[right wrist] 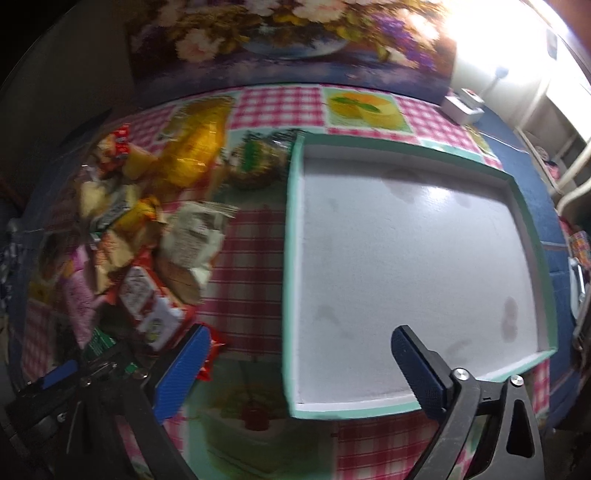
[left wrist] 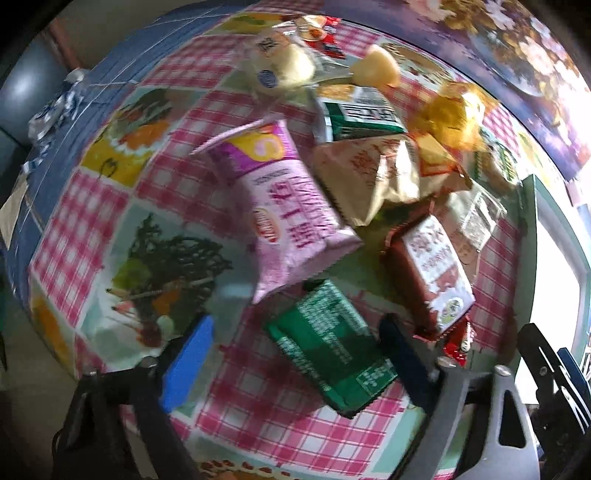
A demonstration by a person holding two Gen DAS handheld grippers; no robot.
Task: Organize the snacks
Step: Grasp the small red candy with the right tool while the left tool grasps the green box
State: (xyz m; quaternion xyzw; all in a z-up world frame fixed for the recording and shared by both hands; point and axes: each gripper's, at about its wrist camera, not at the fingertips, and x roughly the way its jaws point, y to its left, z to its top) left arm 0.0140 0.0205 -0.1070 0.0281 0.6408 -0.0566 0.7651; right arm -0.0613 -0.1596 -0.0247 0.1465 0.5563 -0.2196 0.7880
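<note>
Left gripper: fingers spread astride a green foil snack packet, not pressing it. Right gripper: fingers spread over the mint-rimmed white tray, empty-handed.

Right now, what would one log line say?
left claw: open over green packet | right claw: open, empty | tray: empty

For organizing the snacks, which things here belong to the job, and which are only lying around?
Job:
- green packet, between the open left gripper fingers
- pink packet
- red-white packet
- tray, nothing in it

Lying around:
- checked tablecloth
- flower picture
</note>
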